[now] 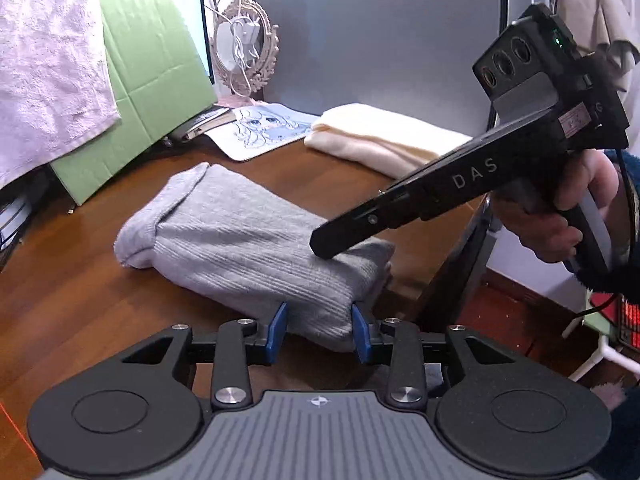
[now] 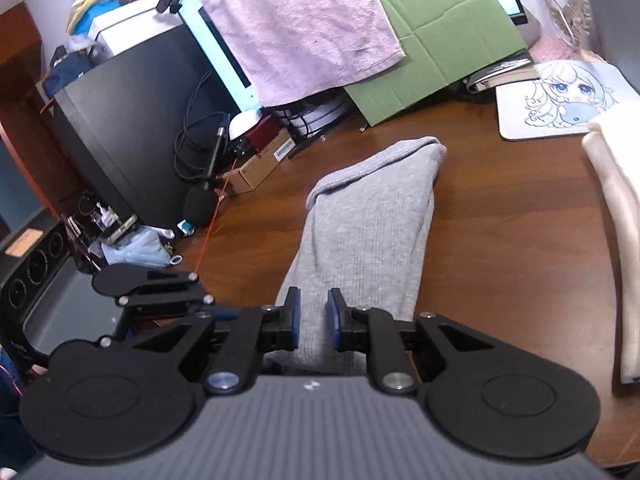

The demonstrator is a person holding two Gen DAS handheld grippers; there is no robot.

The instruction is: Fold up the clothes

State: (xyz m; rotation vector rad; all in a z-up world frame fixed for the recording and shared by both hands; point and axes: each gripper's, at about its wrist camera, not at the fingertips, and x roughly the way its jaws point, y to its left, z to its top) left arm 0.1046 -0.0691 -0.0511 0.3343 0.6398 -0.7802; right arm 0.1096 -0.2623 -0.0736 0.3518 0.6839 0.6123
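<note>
The left gripper [image 1: 319,330] is angled downward over the near end of a folded grey ribbed knit garment [image 1: 256,240], its 2 blue-padded fingers [image 1: 278,332] parted, 1 on each side of the garment's near corner; whether the pads press on the cloth cannot be told. The right gripper [image 2: 314,320] also points down at the garment [image 2: 372,232], its 2 blue pads set narrowly apart with the grey cloth seen between them; contact there cannot be told either. In the left wrist view the right gripper [image 1: 320,246] comes in from the right as a long black body slanting down to the left, held by a hand [image 1: 560,216] in a dark fleecy sleeve [image 1: 624,200], its tip low over the garment's near right part.

The garment lies on the brown wooden table [image 1: 80,280] as a long, narrow bundle. Its long axis runs from the near edge toward the far side, and its rolled, folded end points away toward a green cardboard sheet [image 2: 440,28]. A folded cream cloth [image 1: 380,136] lies farther right, well apart. Next to it lies a mat printed with a cartoon figure [image 2: 560,96].
</note>
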